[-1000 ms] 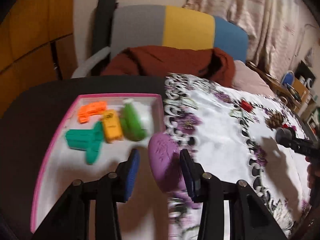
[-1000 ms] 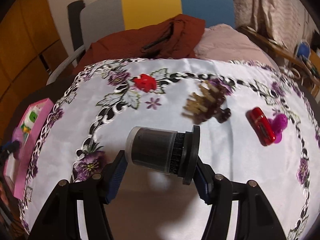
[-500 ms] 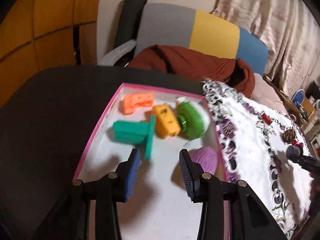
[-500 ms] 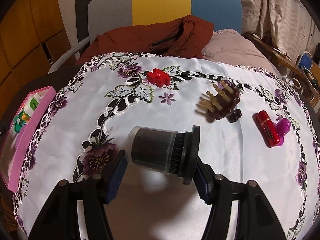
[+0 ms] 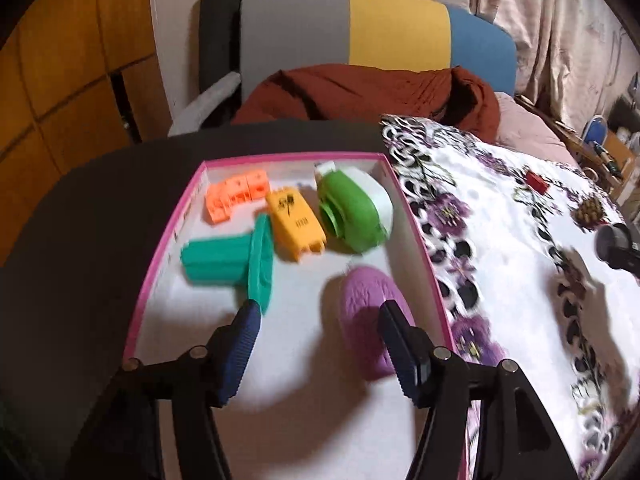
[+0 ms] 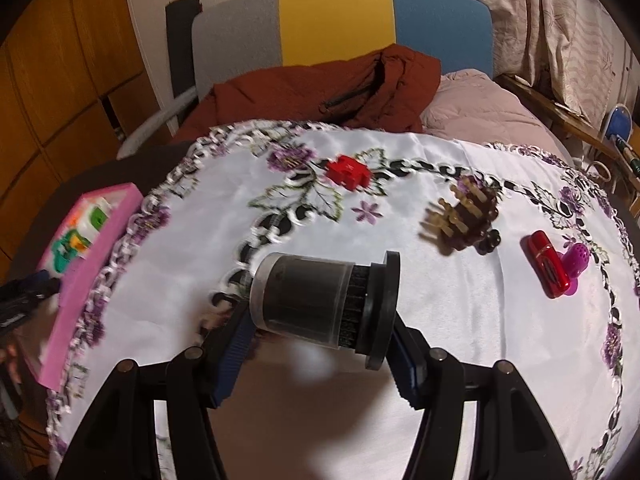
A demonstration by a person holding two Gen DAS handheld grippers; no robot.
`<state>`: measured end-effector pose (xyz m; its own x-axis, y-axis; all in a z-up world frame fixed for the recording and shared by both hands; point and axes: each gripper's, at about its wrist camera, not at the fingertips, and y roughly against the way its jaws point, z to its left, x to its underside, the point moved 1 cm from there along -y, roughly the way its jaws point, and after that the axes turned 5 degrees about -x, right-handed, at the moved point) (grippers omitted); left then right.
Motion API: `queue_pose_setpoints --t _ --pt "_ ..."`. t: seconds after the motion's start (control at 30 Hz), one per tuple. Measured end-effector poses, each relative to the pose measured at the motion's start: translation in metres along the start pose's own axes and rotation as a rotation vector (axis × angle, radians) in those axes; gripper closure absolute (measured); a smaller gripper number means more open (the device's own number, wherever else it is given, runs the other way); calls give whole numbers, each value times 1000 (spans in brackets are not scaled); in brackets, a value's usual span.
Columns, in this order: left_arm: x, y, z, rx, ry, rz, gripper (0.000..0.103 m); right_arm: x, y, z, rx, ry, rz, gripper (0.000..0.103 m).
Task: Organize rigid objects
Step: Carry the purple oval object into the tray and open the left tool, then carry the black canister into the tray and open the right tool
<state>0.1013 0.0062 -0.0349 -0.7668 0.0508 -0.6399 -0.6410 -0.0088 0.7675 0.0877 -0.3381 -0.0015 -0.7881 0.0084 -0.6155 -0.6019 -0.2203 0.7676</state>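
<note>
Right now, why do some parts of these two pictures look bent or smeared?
Left wrist view: the fisheye lens bows the pink tray rim; the teal piece is motion-smeared. Right wrist view: the brown hair claw blurs; the held black cylinder stays sharp; corners go dark.

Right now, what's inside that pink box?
Inside the pink box: orange blocks, a yellow piece, a green-and-white part, a teal piece and a purple lump. The gripper's fingers cover the near end.
</note>
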Motion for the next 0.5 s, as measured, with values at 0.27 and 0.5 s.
queue_pose_setpoints --t 0.27,0.5 --pt "-3 7 32 -20 118 -13 25 -9 12 63 -113 84 -14 40" --pt "30 38 50 -5 158 -25 21 -14 2 148 -258 169 14 40"
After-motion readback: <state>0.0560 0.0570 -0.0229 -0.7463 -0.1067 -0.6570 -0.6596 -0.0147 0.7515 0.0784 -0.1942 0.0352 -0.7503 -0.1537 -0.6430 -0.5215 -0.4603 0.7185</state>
